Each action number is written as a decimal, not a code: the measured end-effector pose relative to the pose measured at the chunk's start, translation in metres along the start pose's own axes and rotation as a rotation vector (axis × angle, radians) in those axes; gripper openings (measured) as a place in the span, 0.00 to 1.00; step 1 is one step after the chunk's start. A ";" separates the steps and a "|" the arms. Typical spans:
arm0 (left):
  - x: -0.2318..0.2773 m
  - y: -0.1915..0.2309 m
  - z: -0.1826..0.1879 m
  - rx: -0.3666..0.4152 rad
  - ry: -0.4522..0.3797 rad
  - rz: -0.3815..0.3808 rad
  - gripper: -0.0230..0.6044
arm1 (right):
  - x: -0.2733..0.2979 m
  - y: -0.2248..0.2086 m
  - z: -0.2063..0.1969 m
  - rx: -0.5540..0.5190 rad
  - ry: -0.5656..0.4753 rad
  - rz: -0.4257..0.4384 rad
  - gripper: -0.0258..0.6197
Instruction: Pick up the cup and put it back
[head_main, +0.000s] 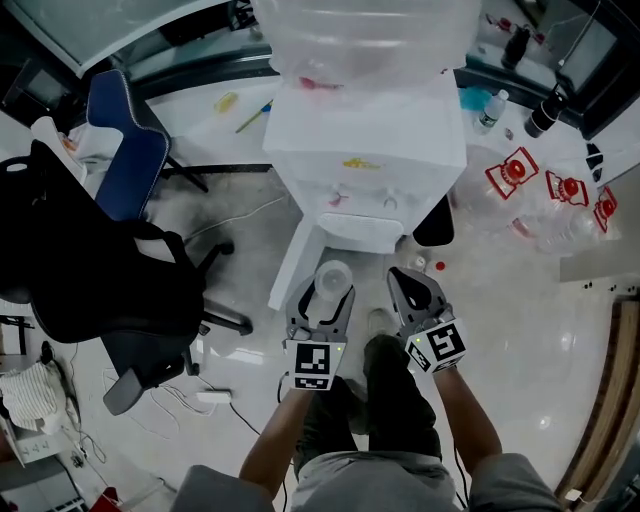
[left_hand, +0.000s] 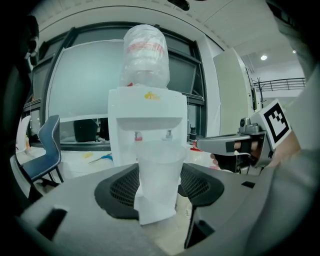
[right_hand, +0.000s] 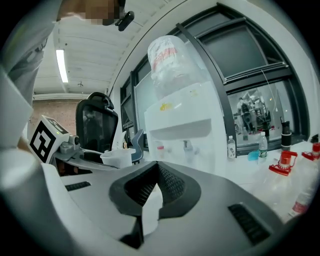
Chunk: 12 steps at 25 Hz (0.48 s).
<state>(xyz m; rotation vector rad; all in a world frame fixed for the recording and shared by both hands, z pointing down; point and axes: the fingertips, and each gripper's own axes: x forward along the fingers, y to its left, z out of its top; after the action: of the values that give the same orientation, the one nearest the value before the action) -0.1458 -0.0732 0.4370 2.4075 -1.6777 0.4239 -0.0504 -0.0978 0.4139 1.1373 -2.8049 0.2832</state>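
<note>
Nearest, the left gripper (left_hand: 157, 167) is clamped on a clear plastic cup (left_hand: 156, 182). Its padded jaws press the cup's sides about mid-height; the cup stands upright in the air, on no surface, just short of the front of the white water dispenser (left_hand: 145, 120). Beside it, the right gripper (right_hand: 157, 170) has its jaws together with nothing between them. The cup looks thin, light, easily crushed and probably slippery; a gentle squeeze on the wall below the rim seems the safest hold. Only the left gripper view shows the pads meeting the cup wall; only the right gripper view shows that gripper's jaw tips meeting. The head view alone shows the pale floor (head_main: 500, 330) below and a black office chair (head_main: 90, 270) at the left.
</note>
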 end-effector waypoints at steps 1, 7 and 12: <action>0.006 0.001 -0.012 0.000 0.003 -0.001 0.45 | 0.004 -0.003 -0.010 0.000 0.000 -0.001 0.05; 0.045 0.006 -0.082 -0.015 0.010 0.007 0.45 | 0.021 -0.022 -0.079 -0.001 0.005 0.003 0.05; 0.076 0.010 -0.136 -0.016 0.017 0.013 0.45 | 0.036 -0.045 -0.133 0.034 -0.001 -0.021 0.05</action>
<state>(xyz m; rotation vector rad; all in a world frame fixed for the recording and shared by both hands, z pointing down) -0.1477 -0.1031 0.5903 2.3756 -1.6846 0.4304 -0.0411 -0.1261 0.5562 1.1732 -2.7982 0.3297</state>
